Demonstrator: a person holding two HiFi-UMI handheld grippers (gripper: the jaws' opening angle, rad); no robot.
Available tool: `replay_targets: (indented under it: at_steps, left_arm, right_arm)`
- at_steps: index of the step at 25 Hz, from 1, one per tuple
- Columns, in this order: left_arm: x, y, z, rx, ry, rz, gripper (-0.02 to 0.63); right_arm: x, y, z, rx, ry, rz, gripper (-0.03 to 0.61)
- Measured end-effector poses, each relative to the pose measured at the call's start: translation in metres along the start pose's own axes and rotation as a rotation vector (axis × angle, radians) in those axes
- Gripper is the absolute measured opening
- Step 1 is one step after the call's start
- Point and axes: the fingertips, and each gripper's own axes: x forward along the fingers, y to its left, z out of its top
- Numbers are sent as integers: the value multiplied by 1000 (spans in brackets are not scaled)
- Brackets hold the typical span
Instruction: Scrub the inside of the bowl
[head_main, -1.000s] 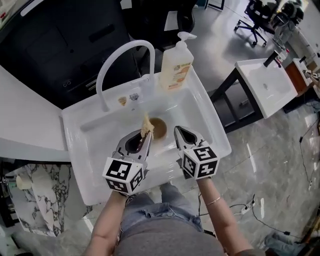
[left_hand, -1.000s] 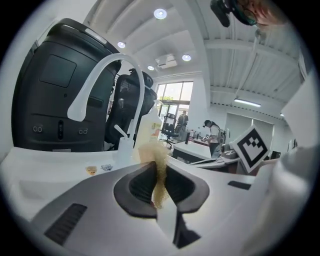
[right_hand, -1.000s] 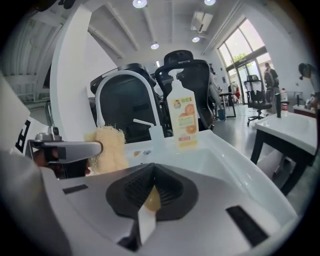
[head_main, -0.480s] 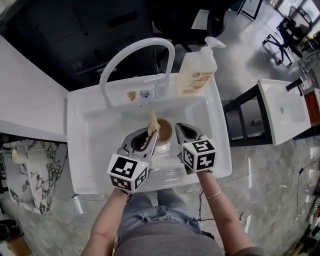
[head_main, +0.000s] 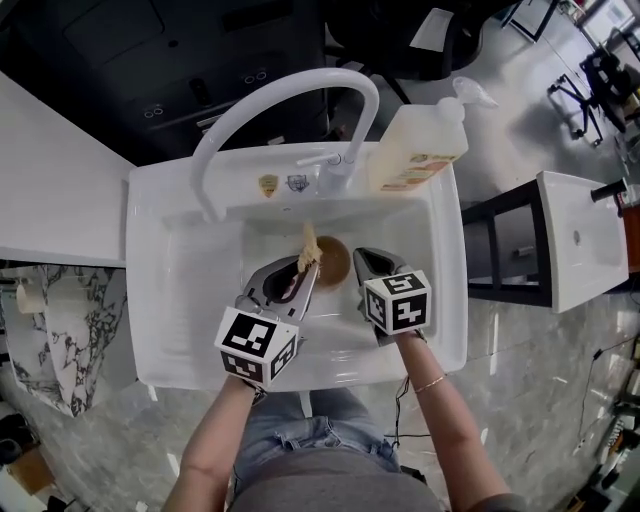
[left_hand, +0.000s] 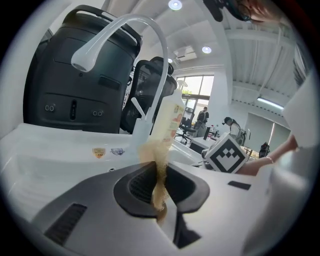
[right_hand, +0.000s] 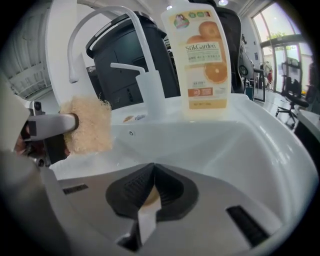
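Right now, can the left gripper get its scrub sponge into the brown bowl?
Probably yes. The scrub sponge in the left gripper is at the brown bowl's left rim, nothing lies between them, and the right gripper pinches only the opposite rim.

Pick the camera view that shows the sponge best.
Right gripper view: the sponge faces the camera broadside, texture clear. The left gripper view shows it edge-on, pinched in the left gripper. The head view shows only a small tuft.
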Motion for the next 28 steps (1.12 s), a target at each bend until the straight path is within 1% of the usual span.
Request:
replay_targets:
  at_steps: [7, 12, 16, 23, 28]
  left_arm:
    - [10, 11, -13, -30, 33, 10, 46]
    - [14, 19, -20, -46, 53, 18, 46]
    - [18, 24, -24, -63, 66, 17, 46]
    - [26, 29, -31, -83, 86, 9, 46]
    - [31, 33, -35, -85, 98, 6, 46]
  right_arm:
    - [22, -2, -21, 0, 92, 41, 12]
    - [36, -6, -29, 6, 133, 45, 24]
    - [46, -7, -35, 30, 174, 53, 57]
    - [63, -13, -49, 88, 243, 78, 78]
    - [73, -13, -60, 108, 281, 94, 86]
